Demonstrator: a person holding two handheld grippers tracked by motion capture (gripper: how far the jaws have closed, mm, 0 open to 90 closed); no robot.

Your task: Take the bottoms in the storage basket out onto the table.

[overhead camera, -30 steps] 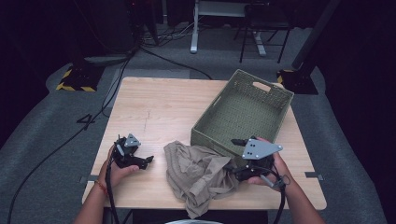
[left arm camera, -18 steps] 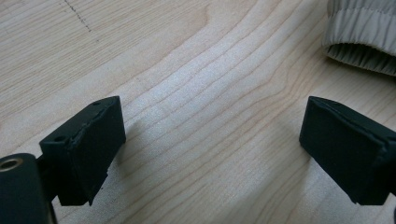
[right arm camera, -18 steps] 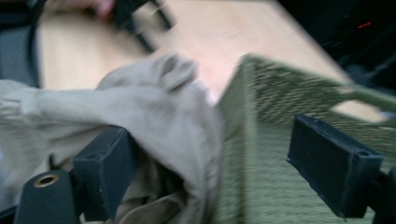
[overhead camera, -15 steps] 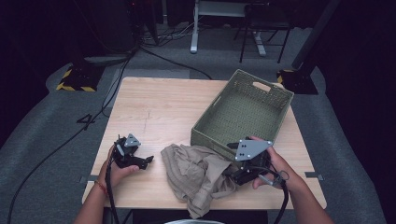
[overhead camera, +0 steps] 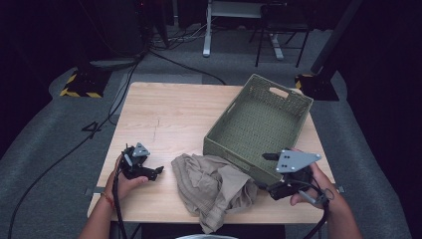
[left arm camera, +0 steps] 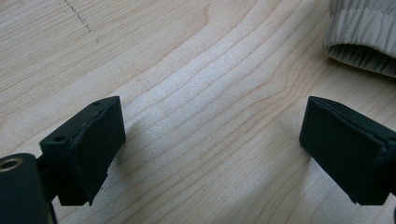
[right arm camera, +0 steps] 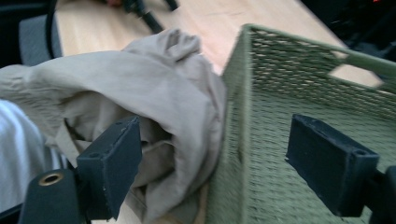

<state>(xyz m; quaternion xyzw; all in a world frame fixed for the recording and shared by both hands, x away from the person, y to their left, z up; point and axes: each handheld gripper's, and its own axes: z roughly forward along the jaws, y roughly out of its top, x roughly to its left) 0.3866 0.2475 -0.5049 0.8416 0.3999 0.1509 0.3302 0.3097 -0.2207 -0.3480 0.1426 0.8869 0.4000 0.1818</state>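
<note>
A crumpled beige garment [overhead camera: 213, 185] lies on the wooden table [overhead camera: 174, 114] near its front edge, with its right side bunched against the near wall of a green woven basket [overhead camera: 259, 127]. My right gripper [overhead camera: 269, 175] is open at the basket's near corner. In the right gripper view one jaw rests by the garment [right arm camera: 154, 88], the other stands over the basket [right arm camera: 303, 93], and the gripper [right arm camera: 229, 163] holds nothing. My left gripper [overhead camera: 157, 171] rests open on bare wood to the left of the garment. In the left gripper view the garment's ribbed hem [left arm camera: 362, 42] lies beyond the gripper [left arm camera: 210, 149].
The basket has a cut-out handle [overhead camera: 278, 92] in its far wall and nothing inside. Bare wood spans the table's far left half. Cables [overhead camera: 164, 55] and a desk leg [overhead camera: 206, 30] lie on the floor beyond. A white shirt [right arm camera: 16, 154] shows at the near edge.
My right gripper pushed left into the garment, then drew back right toward the basket's corner. The garment's right side bunched up a little. The left gripper has stayed put.
</note>
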